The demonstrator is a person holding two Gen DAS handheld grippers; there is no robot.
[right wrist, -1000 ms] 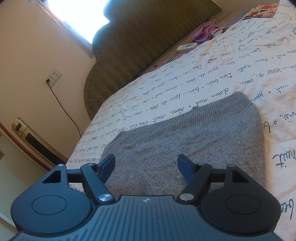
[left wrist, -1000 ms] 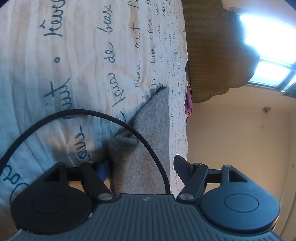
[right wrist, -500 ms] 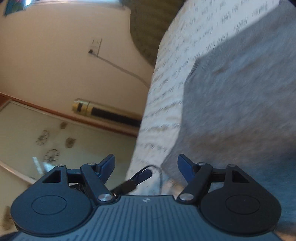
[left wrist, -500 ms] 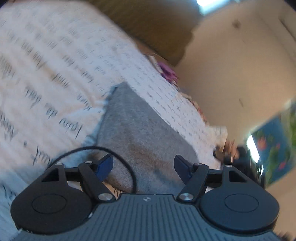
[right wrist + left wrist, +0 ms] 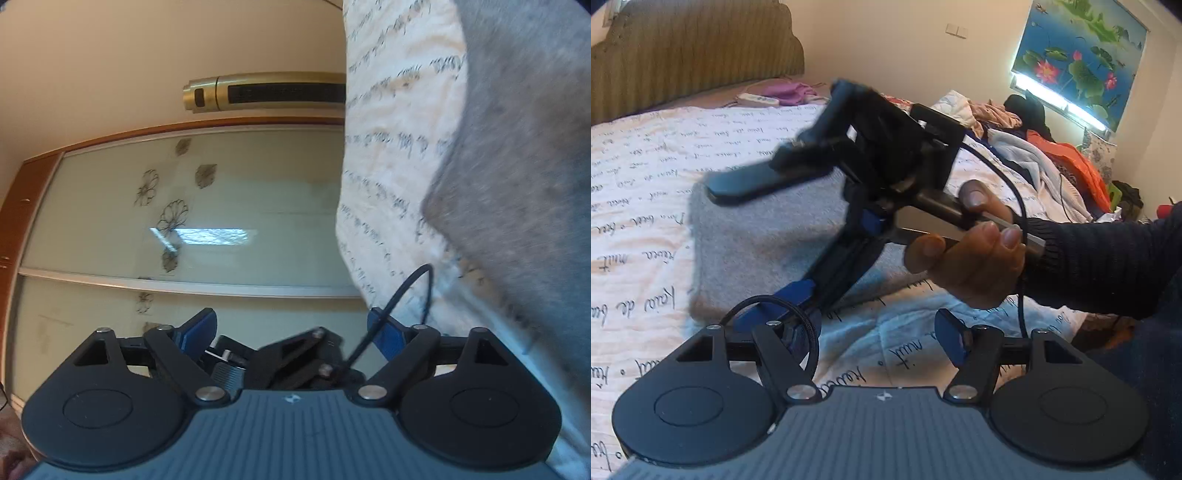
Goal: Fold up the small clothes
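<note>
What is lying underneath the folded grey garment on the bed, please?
The grey garment lies on a white bedspread printed with handwriting. Whatever sits directly beneath the garment is covered.

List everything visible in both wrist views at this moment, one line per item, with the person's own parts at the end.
grey knit garment: 1, grey, folded flat on bedspread
bedspread: 1, white with script
headboard: 1, olive
remote control: 1, white, near headboard
purple cloth: 1, beside remote
clothes pile: 1, mixed, far bed edge
lotus picture: 1, on wall
wardrobe doors: frosted glass, flower pattern
gold appliance: 1, by wall
left gripper: open
right gripper: open
right hand: 1, holding gripper handle
</note>
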